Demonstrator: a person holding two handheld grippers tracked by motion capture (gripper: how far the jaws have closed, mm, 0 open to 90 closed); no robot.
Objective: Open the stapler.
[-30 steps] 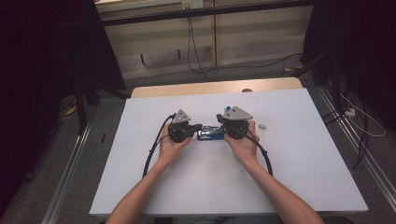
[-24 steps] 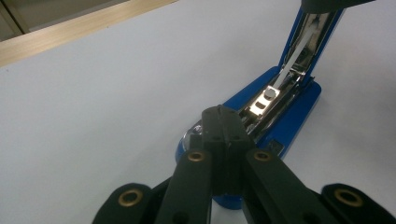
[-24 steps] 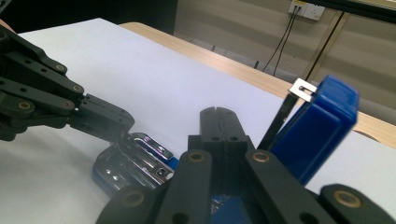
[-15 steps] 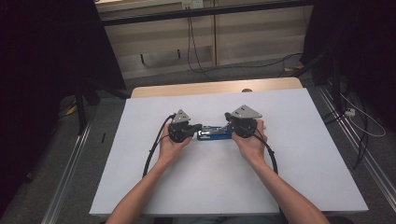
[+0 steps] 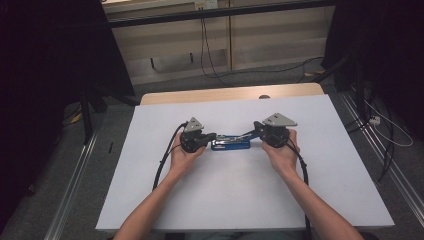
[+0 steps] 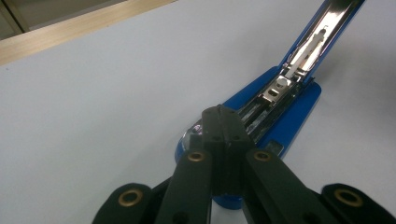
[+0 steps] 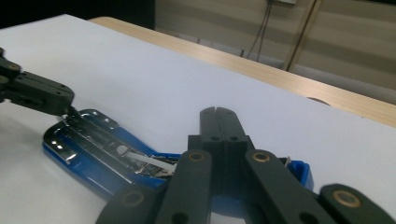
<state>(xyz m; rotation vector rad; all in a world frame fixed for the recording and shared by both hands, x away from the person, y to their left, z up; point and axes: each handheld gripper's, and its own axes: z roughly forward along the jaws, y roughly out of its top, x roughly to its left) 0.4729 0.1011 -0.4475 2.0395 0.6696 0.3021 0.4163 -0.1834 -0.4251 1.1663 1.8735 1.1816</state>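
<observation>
A blue stapler point(image 5: 230, 143) lies near the middle of the white table point(image 5: 240, 200), swung open so its metal channel shows. The left gripper point(image 5: 212, 136) comes in from nine o'clock and the right gripper point(image 5: 256, 129) from three o'clock, each held in one of the person's hands.

In the left gripper view the jaws of the left gripper point(image 6: 222, 122) are pressed together with their tips down on the front end of the stapler's base point(image 6: 275, 116); whether they pinch any part of it cannot be told. The lid point(image 6: 322, 35) rises toward one o'clock, its shiny inside facing the camera.

In the right gripper view the right gripper point(image 7: 218, 112) also has its jaws closed flat against each other, and they hide the hinge end of the stapler point(image 7: 93, 149); whether they grip it cannot be told.

A wooden strip point(image 5: 225, 94) edges the table at twelve o'clock. Cables point(image 5: 207, 45) hang down the wall beyond, and more cable point(image 5: 385, 130) lies on the floor at three o'clock.
</observation>
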